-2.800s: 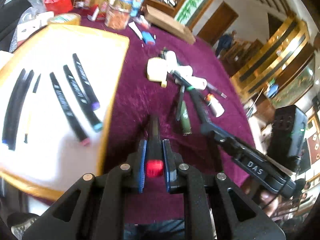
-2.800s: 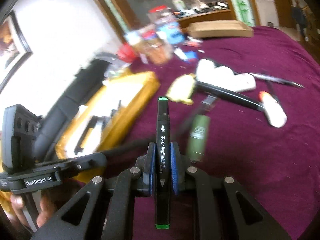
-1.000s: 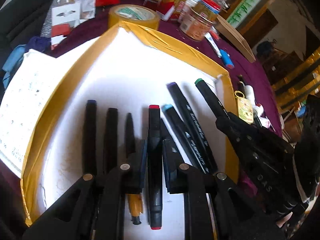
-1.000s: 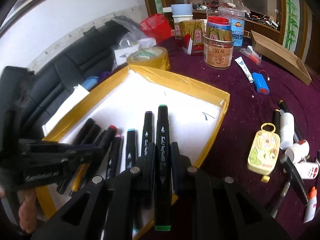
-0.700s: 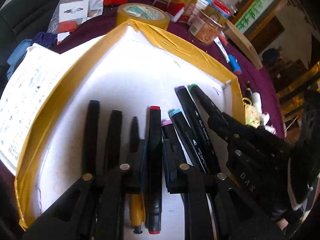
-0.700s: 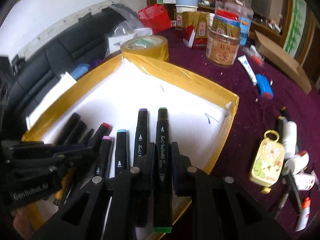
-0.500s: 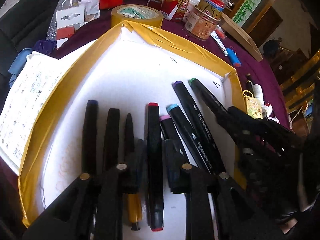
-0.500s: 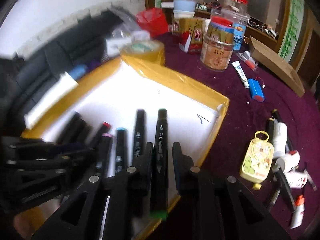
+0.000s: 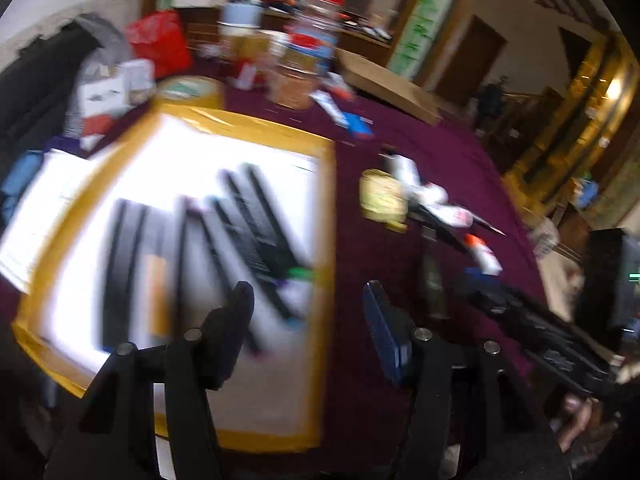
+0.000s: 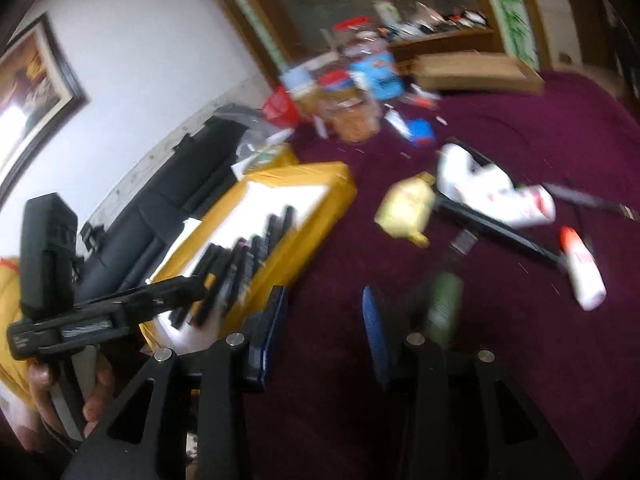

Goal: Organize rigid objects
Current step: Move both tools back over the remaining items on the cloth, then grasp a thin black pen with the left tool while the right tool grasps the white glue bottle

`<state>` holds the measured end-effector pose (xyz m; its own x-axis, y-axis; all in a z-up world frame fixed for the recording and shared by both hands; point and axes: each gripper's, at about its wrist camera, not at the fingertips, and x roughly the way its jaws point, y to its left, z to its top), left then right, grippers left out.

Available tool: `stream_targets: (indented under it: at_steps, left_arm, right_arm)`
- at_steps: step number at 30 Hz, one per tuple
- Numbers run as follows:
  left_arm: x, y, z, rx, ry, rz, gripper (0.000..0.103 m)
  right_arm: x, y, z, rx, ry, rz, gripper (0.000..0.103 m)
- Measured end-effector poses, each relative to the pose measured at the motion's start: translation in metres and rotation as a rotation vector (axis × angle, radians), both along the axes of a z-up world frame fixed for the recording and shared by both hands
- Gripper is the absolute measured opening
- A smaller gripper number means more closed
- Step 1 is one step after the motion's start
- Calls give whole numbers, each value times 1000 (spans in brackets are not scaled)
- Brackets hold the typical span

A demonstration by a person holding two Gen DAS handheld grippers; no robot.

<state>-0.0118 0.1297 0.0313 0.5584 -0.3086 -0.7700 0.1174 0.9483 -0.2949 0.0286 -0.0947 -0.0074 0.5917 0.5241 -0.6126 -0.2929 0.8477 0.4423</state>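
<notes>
A row of black markers point(image 9: 240, 232) lies in the white tray with the yellow taped rim point(image 9: 328, 216); it also shows in the right wrist view point(image 10: 320, 184), markers point(image 10: 236, 264) inside. My left gripper point(image 9: 308, 300) is open and empty, above the tray's right edge. My right gripper point(image 10: 324, 312) is open and empty over the purple cloth, right of the tray. On the cloth lie a yellow keychain point(image 10: 404, 208), white tubes point(image 10: 496, 192), a long black pen point(image 10: 500, 232) and an olive-green marker point(image 10: 444, 308). Both views are blurred.
Jars, a red bag, a tape roll point(image 9: 188, 90) and a cardboard box point(image 9: 388, 86) crowd the far side of the table. A blue item point(image 10: 420, 130) lies behind the keychain. The left gripper's body shows in the right wrist view point(image 10: 104, 316).
Both grippers have let go of their markers in the tray, opened wide, and swung right, away from the tray toward the loose items on the cloth.
</notes>
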Motion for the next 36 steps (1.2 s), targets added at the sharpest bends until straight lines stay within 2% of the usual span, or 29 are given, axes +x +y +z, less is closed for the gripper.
stream_targets:
  at_steps: [3, 7, 11, 16, 19, 21, 22, 26, 28, 30, 33, 36]
  left_arm:
    - [-2, -29, -4, -33, 34, -44, 55]
    - [-4, -61, -10, -26, 57, -91, 55]
    - [-2, -78, -14, -17, 75, -106, 55]
    - [15, -92, -19, 5, 99, -124, 55]
    - [32, -105, -22, 26, 112, -141, 55]
    - [42, -115, -24, 31, 124, -165, 55]
    - [47, -122, -25, 36, 124, -182, 55]
    - [72, -154, -32, 97, 110, -247, 55]
    - [85, -167, -43, 148, 118, -261, 55]
    - [96, -169, -50, 166, 128, -260, 55]
    - [109, -167, -60, 159, 152, -252, 49]
    - [114, -166, -70, 166, 173, -248, 33]
  right_arm:
    - [-8, -34, -6, 10, 16, -40, 35]
    - [-5, -75, -7, -11, 20, -103, 39]
    - [16, -110, -6, -42, 20, -181, 40]
    - [52, -143, -23, -69, 79, -265, 40]
    - [67, -150, -42, -85, 151, -279, 38]
    - [66, -150, -47, -86, 153, -274, 28]
    - [65, -148, -49, -101, 164, -270, 27]
    - [52, -144, -53, -89, 164, -283, 24]
    - [42, -139, -54, -87, 157, -300, 24]
    - [30, -137, -55, -94, 140, -315, 24]
    - [24, -132, -52, -125, 99, -325, 24]
    - [34, -129, -55, -135, 116, -306, 24]
